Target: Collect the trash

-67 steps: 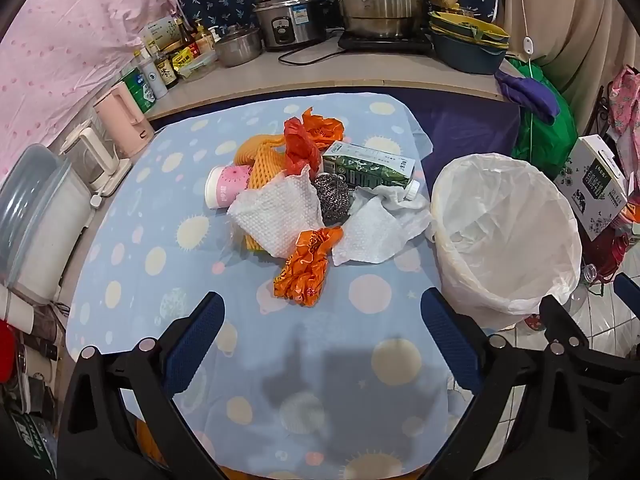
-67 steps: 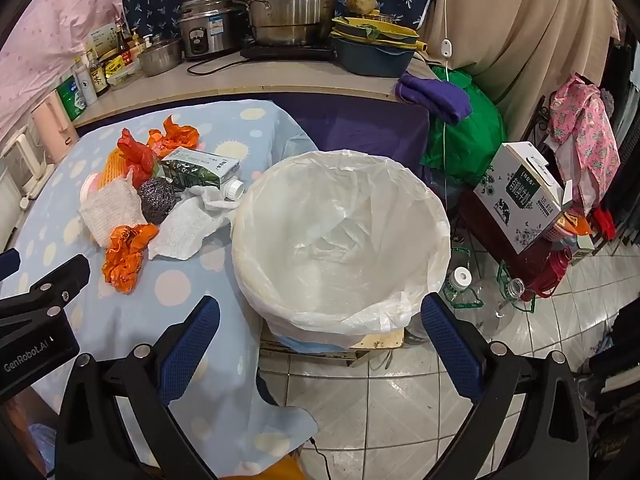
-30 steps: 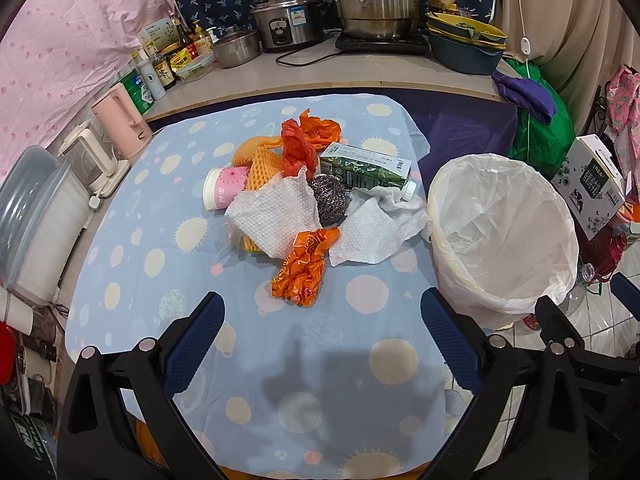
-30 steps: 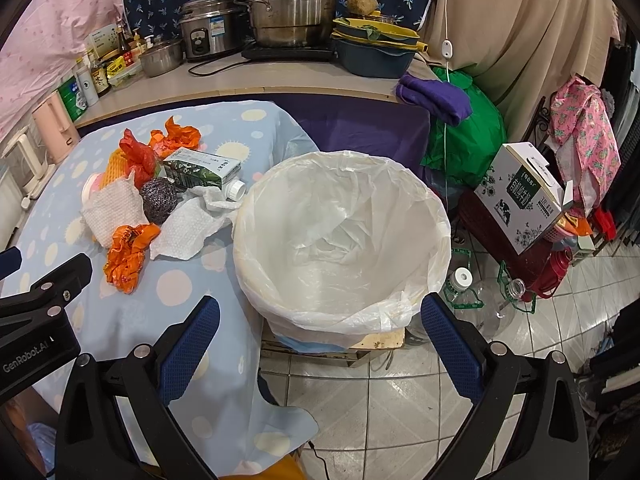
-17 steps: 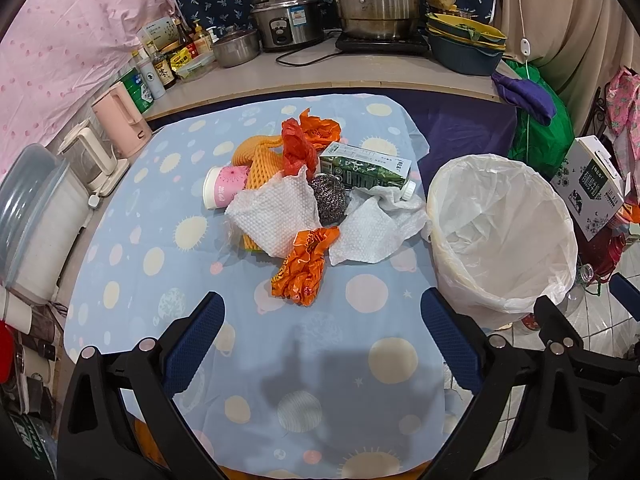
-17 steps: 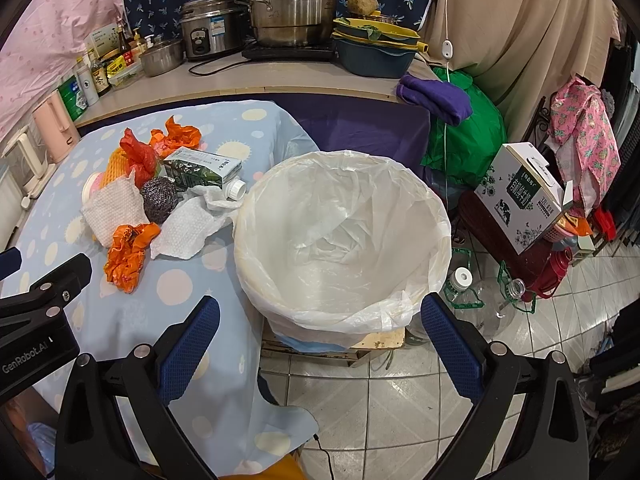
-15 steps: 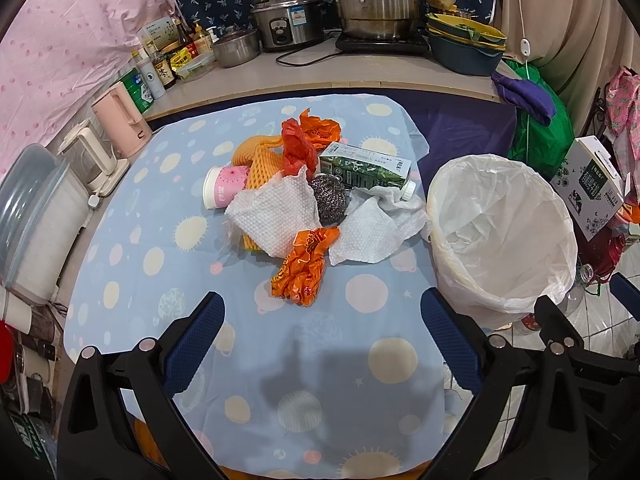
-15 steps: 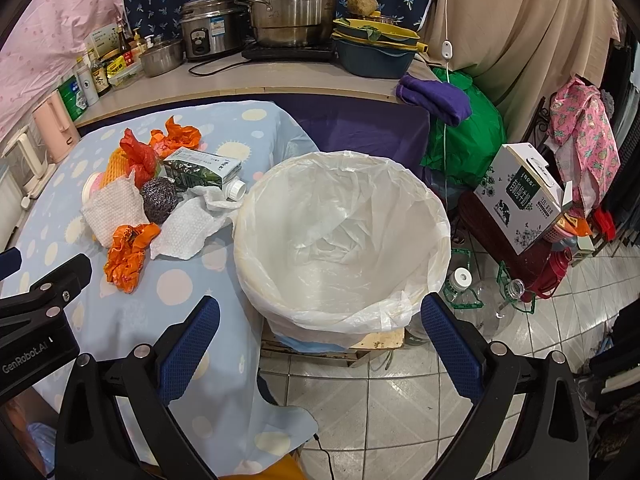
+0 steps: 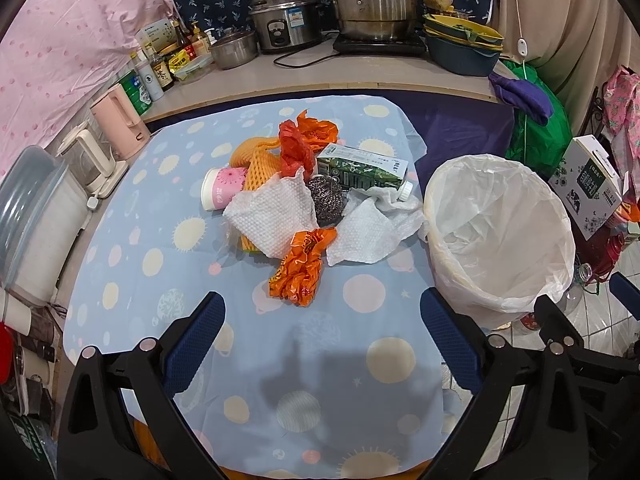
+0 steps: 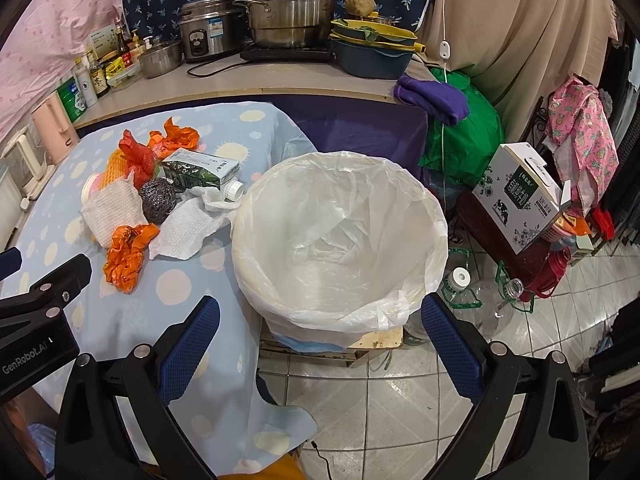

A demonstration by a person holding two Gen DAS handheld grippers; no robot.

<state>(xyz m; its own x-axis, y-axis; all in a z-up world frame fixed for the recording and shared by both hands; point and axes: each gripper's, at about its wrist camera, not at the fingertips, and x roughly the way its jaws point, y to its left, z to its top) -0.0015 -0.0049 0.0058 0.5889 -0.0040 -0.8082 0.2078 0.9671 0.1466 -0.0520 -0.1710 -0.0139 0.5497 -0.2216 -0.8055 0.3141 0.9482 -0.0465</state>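
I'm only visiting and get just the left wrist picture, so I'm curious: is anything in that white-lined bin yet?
Observer: No. The right wrist view looks down to the bottom of the bin, and no trash lies in it.
Operator: What is it standing on? My picture cuts that off.
Observer: On a wooden board that lies on the tiled floor.
Operator: I only see a corner of the other tool. Is it carrying something?
Observer: No. The right gripper hovers at the near side of the bin, its jaws wide open with nothing between them.
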